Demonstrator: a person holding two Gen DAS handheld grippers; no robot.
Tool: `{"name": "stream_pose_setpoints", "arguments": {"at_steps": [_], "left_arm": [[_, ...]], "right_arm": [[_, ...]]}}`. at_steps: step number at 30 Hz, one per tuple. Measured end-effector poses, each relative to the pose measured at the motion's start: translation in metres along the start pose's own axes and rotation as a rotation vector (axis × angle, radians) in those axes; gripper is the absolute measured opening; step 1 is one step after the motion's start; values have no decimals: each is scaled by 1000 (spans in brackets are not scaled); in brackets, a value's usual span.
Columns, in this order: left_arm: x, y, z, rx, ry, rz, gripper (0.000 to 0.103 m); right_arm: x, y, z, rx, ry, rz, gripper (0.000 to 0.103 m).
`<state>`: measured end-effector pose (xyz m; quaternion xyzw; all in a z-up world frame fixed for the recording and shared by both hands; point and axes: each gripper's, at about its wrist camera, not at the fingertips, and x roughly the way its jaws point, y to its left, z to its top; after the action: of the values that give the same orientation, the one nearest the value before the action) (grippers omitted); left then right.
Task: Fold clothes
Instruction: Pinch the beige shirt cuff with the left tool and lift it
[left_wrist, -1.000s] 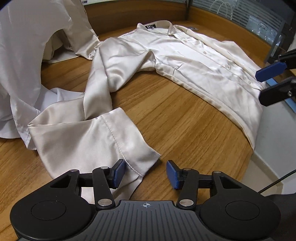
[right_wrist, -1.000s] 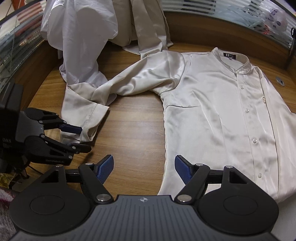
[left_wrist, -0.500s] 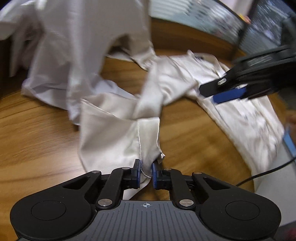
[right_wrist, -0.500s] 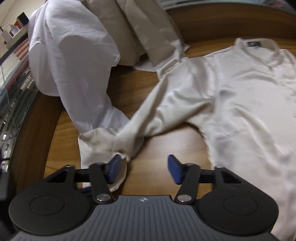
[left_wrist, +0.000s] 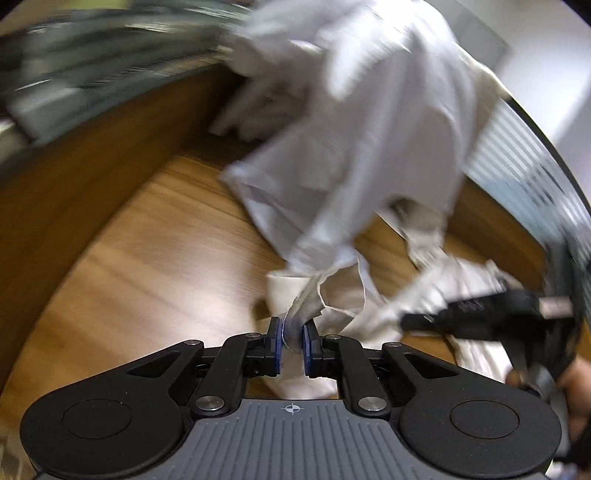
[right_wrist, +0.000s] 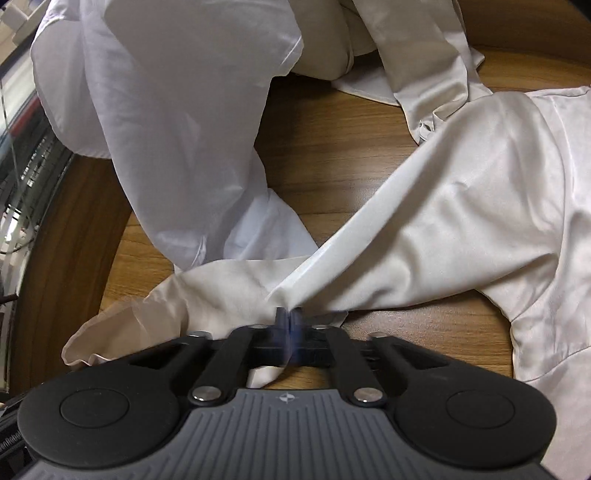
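Left wrist view is pretty smeared, but the left gripper (left_wrist: 291, 338) clearly has its blue pads pinched on the cuff (left_wrist: 314, 299) of the cream satin shirt (left_wrist: 458, 280), with the fabric bunched up between them just above the wooden table (left_wrist: 155, 266). Right wrist view is sharper: the right gripper (right_wrist: 289, 318) has its jaws pressed tight together on the shirt's sleeve (right_wrist: 369, 258), roughly mid-length I think, where it crosses the table. The shirt body lies flat off to the right, and a pile of white clothes (right_wrist: 177, 110) is heaped behind the sleeve.
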<state>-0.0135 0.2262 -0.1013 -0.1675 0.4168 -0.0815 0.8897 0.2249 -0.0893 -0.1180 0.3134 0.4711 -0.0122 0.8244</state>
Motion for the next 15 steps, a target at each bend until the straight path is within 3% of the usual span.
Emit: {"name": "stream_pose_setpoints", "arguments": {"at_steps": [4,8,12,15], "left_arm": [[-17,8,-6,-174,-20,82,12],[-26,18,-20,-401,23,126,11],[-38,26,-35,-626,57,116,11],[-47,31,-43,-793,91,66,11]], "right_arm": [[-25,-4,3,-18,-43,31,0],[-57,-7,7,-55,-70,59,0],[-91,-8,12,-99,-80,79,0],[-115,-1,18,-155,-93,82,0]]}}
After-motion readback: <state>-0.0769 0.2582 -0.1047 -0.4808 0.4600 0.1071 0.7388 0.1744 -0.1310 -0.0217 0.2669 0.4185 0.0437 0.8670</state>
